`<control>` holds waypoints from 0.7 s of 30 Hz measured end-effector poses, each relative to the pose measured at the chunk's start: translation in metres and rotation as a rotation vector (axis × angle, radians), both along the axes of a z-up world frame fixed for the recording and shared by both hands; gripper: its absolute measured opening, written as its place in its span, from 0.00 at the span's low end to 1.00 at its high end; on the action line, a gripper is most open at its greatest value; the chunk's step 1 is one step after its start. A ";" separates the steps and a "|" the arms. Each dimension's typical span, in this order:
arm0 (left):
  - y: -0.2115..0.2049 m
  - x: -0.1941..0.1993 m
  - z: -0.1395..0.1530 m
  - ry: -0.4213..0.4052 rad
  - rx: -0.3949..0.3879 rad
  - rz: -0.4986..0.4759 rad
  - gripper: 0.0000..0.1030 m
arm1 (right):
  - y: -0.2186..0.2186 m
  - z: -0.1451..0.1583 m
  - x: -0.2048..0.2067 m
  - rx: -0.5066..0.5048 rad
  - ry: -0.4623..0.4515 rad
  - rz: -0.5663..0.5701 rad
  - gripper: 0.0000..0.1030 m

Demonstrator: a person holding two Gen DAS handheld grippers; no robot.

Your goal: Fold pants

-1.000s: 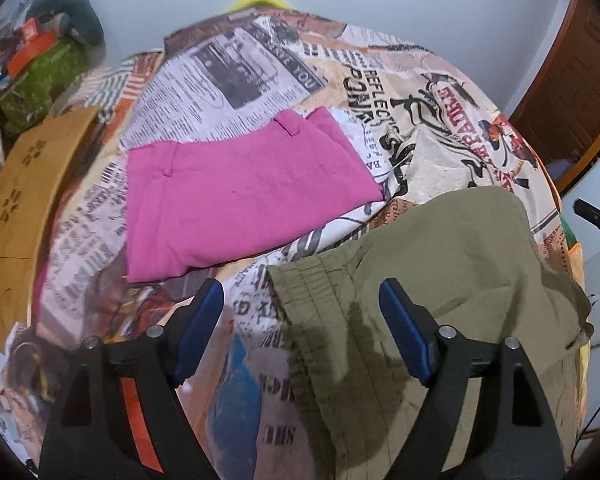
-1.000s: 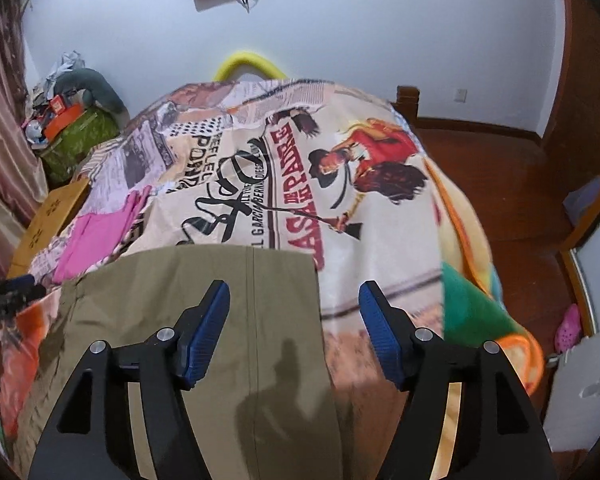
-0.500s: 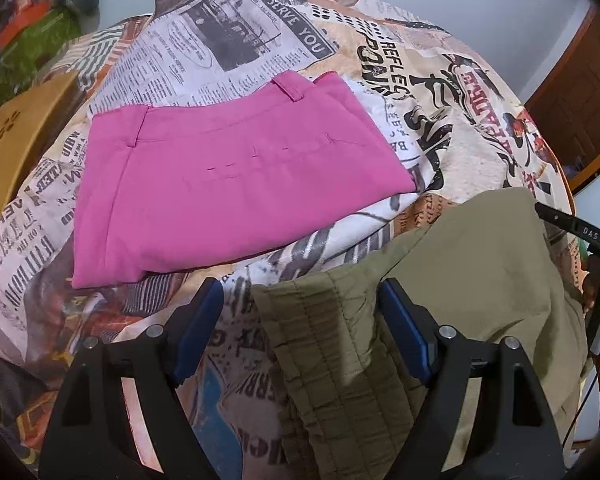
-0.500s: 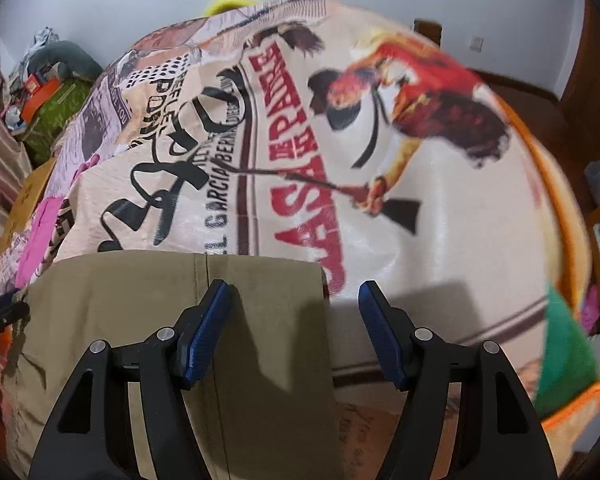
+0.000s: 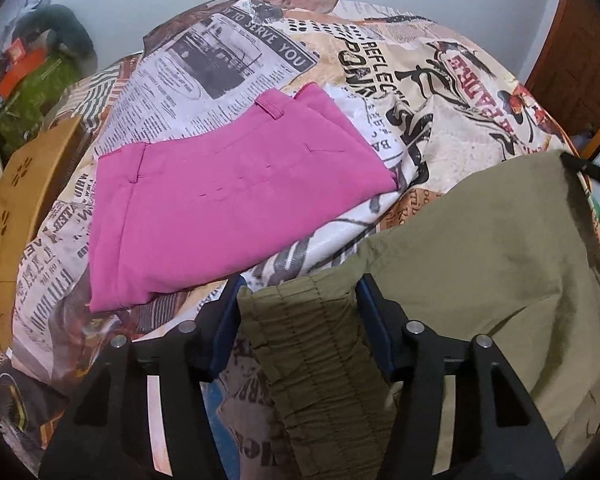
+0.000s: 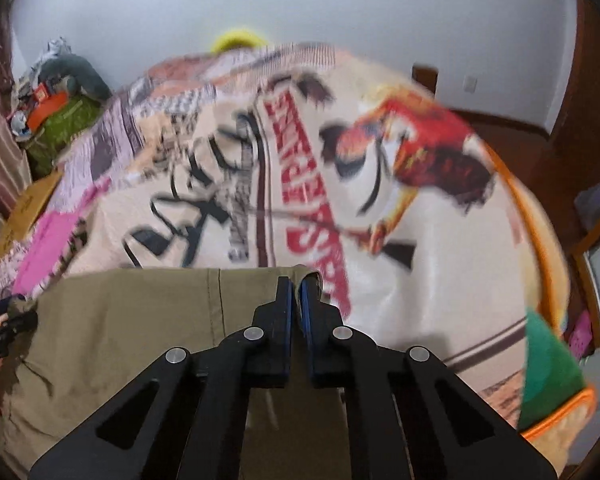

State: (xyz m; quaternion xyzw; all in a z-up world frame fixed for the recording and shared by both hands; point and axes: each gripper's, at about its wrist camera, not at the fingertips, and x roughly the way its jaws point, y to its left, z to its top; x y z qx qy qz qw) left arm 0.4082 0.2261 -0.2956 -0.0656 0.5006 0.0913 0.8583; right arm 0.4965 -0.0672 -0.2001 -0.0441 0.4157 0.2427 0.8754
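Note:
Olive green pants (image 5: pixel 480 248) lie on the bed, also in the right wrist view (image 6: pixel 140 320). My left gripper (image 5: pixel 298 292) has its blue pads either side of the gathered elastic waistband (image 5: pixel 312 344), jaws partly closed and touching the fabric. My right gripper (image 6: pixel 296 288) is shut on the far leg-hem corner of the olive pants. The right gripper's tip shows in the left wrist view (image 5: pixel 592 172) at the far edge of the pants.
Folded pink pants (image 5: pixel 228 200) lie on the printed bedspread (image 5: pixel 440 120) to the left. A wooden board (image 5: pixel 16 208) stands at the bed's left side. Clutter (image 6: pixel 60 112) sits in the far left corner. Wooden floor (image 6: pixel 540 152) lies right of the bed.
My right gripper has closed on the pants' hem corner. My left gripper's jaws have narrowed around the waistband and the olive fabric has lifted slightly.

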 end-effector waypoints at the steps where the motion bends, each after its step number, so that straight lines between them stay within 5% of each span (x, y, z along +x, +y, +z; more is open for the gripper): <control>1: 0.000 -0.001 0.002 0.000 0.005 0.000 0.53 | 0.000 0.011 0.001 0.009 -0.026 0.002 0.02; 11: -0.001 -0.008 0.041 -0.075 0.030 0.024 0.49 | 0.016 0.101 -0.028 0.061 -0.234 0.075 0.01; 21: -0.008 -0.035 0.121 -0.241 0.071 0.011 0.49 | -0.001 0.147 -0.043 0.125 -0.297 0.027 0.01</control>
